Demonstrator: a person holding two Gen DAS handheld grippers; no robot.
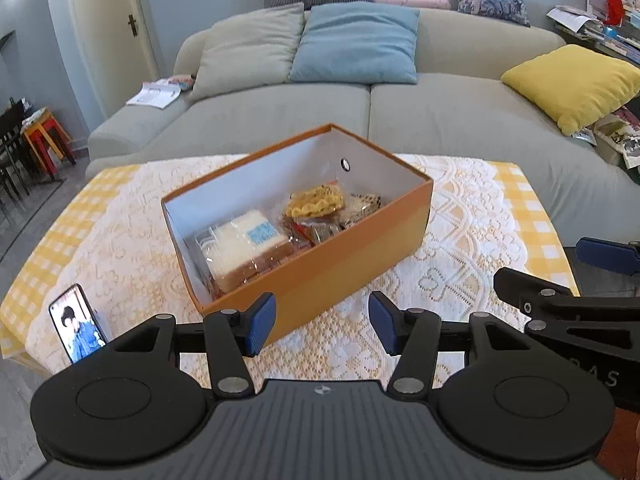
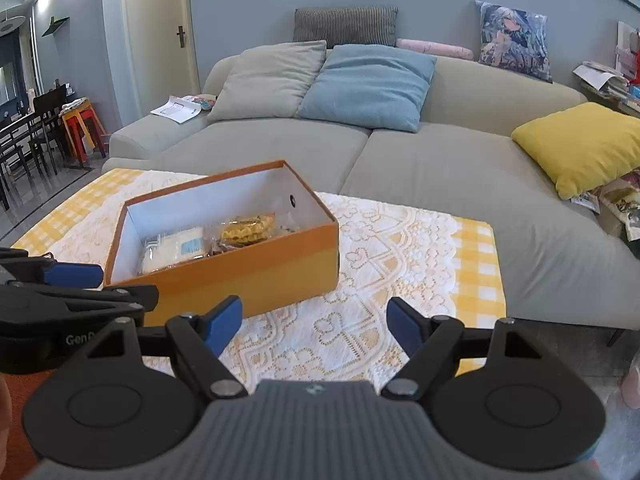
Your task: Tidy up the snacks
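Observation:
An open orange box (image 1: pixel 352 252) with a white inside stands on the lace-covered table; it also shows in the right wrist view (image 2: pixel 256 276). Inside lie wrapped snacks: a white packet with a blue label (image 1: pixel 244 240) at the near left, a yellow wavy biscuit pack (image 1: pixel 314 200) (image 2: pixel 248 230), and small dark wrapped pieces (image 1: pixel 360 206). My left gripper (image 1: pixel 322 322) is open and empty, just in front of the box's near wall. My right gripper (image 2: pixel 314 326) is open and empty, to the right of the box, above the cloth.
A phone (image 1: pixel 78 328) stands propped at the table's near left. A grey sofa (image 1: pixel 460 120) with grey, blue and yellow cushions lies behind the table. Stools and dark chairs (image 2: pixel 52 128) stand at the far left. The yellow checked tablecloth (image 2: pixel 476 264) reaches the table's right edge.

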